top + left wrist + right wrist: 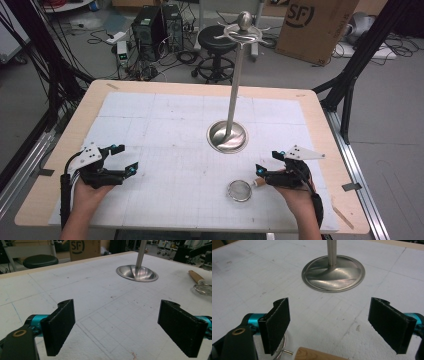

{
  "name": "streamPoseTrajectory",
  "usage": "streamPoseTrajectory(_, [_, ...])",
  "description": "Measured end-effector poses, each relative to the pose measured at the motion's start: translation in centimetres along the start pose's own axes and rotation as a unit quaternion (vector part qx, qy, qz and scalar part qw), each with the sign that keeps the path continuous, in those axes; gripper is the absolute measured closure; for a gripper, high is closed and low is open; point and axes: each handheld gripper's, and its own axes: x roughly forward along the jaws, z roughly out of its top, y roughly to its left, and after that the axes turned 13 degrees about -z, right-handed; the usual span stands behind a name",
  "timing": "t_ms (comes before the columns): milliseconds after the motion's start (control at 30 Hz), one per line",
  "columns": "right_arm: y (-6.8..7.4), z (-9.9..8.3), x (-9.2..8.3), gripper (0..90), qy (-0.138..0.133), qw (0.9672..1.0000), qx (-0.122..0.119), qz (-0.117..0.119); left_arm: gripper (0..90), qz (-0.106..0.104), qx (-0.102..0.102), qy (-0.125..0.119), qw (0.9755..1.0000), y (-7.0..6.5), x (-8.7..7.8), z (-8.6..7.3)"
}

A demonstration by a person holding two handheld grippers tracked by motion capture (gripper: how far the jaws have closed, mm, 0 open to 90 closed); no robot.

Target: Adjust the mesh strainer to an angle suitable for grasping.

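Observation:
A small metal strainer (pixel 239 190) with a short wooden handle (pixel 257 183) lies on the white gridded mat near the front right. My right gripper (pixel 268 162) hovers just above and right of the handle, open, nothing between its jaws. In the right gripper view the handle (pixel 312 354) and the strainer's rim (pixel 282 348) lie under the open gripper (pixel 332 323). My left gripper (pixel 126 159) rests open at the front left, holding nothing. The left gripper view shows its wide-apart gripper (pixel 120 326) over bare mat, with the strainer (pixel 203 288) far off at the right.
A tall metal stand (pixel 227 136) with a round base rises mid-table; its top ring of hooks and ball (pixel 244 22) sits high at the back. The base (pixel 333 273) lies ahead of the right gripper. A stool (pixel 217 40), computers and a cardboard box stand beyond the table.

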Motion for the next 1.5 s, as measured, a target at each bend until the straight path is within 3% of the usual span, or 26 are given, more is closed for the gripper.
streamPoseTrajectory(200, [0.0, -0.2, 0.3, 18.3, -0.01, 0.9999, -0.005, -0.005, 15.0, -0.006, 0.001, 0.011, 0.9999, -0.2, 0.3, -0.2])
streamPoseTrajectory(267, [-0.2, -0.2, 0.3, 22.3, 0.0, 1.0, -0.005, 0.006, 14.9, -0.004, 0.003, 0.01, 0.9999, -0.2, 0.2, -0.1])
streamPoseTrajectory(300, [-0.1, -0.1, 0.0, 21.5, -0.003, 1.0, -0.002, -0.008, 15.0, -0.005, 0.001, 0.003, 1.0, -0.3, 0.1, 0.0])
streamPoseTrajectory(400, [-0.1, 0.1, -0.4, 21.3, -0.015, 0.9998, 0.002, -0.01, 15.0, -0.004, 0.002, -0.002, 1.0, -0.3, -0.1, 0.1])
streamPoseTrajectory(600, [-0.6, 0.0, -0.7, 22.6, -0.002, 0.9996, 0.002, -0.028, 15.0, -0.007, 0.002, 0.0, 1.0, -0.4, 0.0, 0.1])
streamPoseTrajectory(767, [-0.7, 0.0, -1.1, 33.3, -0.001, 0.9997, -0.006, -0.022, 15.0, -0.008, 0.003, 0.0, 1.0, -0.4, 0.1, 0.2])
streamPoseTrajectory(867, [-0.7, -0.1, -1.2, 44.8, 0.022, 0.9993, -0.025, -0.016, 15.0, -0.007, 0.004, 0.001, 1.0, -0.4, 0.1, 0.1])
streamPoseTrajectory(1000, [-0.7, -0.2, -1.1, 50.7, 0.037, 0.9987, -0.033, -0.014, 15.0, -0.006, 0.002, 0.001, 1.0, -0.2, 0.1, 0.1])
streamPoseTrajectory(1200, [-1.0, -0.7, -1.3, 65.6, 0.058, 0.9979, -0.027, -0.006, 15.0, -0.006, 0.001, -0.002, 1.0, -0.2, 0.3, 0.2])
streamPoseTrajectory(1367, [-1.3, -1.0, -1.7, 70.9, 0.063, 0.9977, -0.022, -0.004, 15.0, -0.009, 0.004, -0.003, 0.9999, -0.1, 0.7, 0.4])
streamPoseTrajectory(1467, [-1.7, -1.4, -2.0, 73.9, 0.075, 0.997, -0.017, -0.01, 15.0, -0.011, 0.007, -0.003, 0.9999, -0.2, 1.0, 0.5])
streamPoseTrajectory(1500, [-2.1, -1.8, -2.2, 77.2, 0.087, 0.9959, -0.008, -0.024, 15.0, -0.011, 0.007, -0.004, 0.9999, -0.2, 1.1, 0.5])
